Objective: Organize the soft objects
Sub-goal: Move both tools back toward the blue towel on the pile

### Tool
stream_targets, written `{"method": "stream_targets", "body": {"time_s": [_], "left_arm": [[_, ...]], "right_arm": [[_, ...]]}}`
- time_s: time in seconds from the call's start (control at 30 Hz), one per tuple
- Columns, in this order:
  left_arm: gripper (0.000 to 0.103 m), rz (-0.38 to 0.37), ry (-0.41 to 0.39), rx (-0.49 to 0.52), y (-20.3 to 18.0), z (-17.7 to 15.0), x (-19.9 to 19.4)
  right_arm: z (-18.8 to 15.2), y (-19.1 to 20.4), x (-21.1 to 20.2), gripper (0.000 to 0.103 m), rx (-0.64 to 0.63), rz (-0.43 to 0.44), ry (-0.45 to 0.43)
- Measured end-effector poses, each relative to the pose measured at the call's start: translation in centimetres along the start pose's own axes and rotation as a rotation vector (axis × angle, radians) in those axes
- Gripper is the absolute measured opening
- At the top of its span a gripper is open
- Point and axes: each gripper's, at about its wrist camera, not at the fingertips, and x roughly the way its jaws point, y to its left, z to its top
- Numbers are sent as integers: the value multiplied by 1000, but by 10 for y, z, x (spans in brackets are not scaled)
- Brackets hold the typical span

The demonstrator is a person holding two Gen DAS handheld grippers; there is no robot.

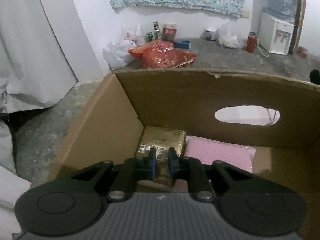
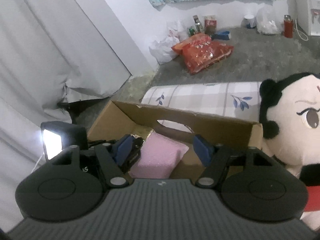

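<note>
A brown cardboard box [image 1: 180, 100] stands open on the floor. In its far left corner lies a gold padded pouch [image 1: 164, 140], with a pink bubble-wrap pouch [image 1: 216, 154] beside it. My left gripper [image 1: 161, 163] is inside the box, its fingers closed on the near edge of the gold pouch. In the right wrist view my right gripper [image 2: 164, 148] is open and empty, above the box [image 2: 220, 132] and the pink pouch [image 2: 158, 156]. A plush doll [image 2: 294, 124] with black hair sits at the box's right side. The left gripper's body [image 2: 64, 140] shows at the left.
A folded checked blanket [image 2: 200, 96] lies behind the box. A red snack bag [image 1: 164, 55], white plastic bags [image 1: 118, 50], cans, a red flask [image 1: 251, 42] and a water dispenser [image 1: 278, 34] stand along the far wall. A white drape [image 1: 30, 50] hangs at left.
</note>
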Motion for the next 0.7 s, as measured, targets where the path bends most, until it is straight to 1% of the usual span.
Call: {"method": "stream_targets", "body": {"time_s": [0.07, 0.13, 0.2, 0.27, 0.33, 0.37, 0.4, 0.5, 0.53, 0.6, 0.67, 0.7], "left_arm": [[18, 22, 10, 6, -2, 3, -8], [19, 34, -15, -31, 1, 3, -25], [26, 39, -40, -63, 1, 1, -52], [43, 56, -92, -10, -8, -6, -87], [44, 91, -150, 84, -27, -19, -127], [44, 103, -172, 130, -38, -27, -149], [45, 93, -192, 169, -49, -37, -172], [50, 12, -237, 208, -79, -63, -230], [52, -30, -251, 213, -91, -72, -251], [54, -102, -268, 210, -113, -86, -276], [55, -205, -279, 193, -140, -98, -296], [55, -265, -270, 182, -155, -102, -301]], "right_arm": [[1, 0, -8, 68, 6, 13, -19], [1, -1, -27, 68, 20, 50, -42], [-1, -2, -53, 68, 1, 87, -66], [-9, -7, -92, 68, -40, 116, -96], [-20, -16, -129, 68, -67, 159, -110], [-29, -26, -156, 68, -79, 187, -130], [-38, -35, -178, 69, -90, 192, -150], [-71, -71, -242, 72, -116, 152, -222], [-82, -85, -258, 72, -113, 136, -237], [-108, -119, -293, 73, -102, 89, -284], [-131, -151, -317, 77, -77, 30, -328], [-140, -167, -327, 77, -62, 6, -332]]}}
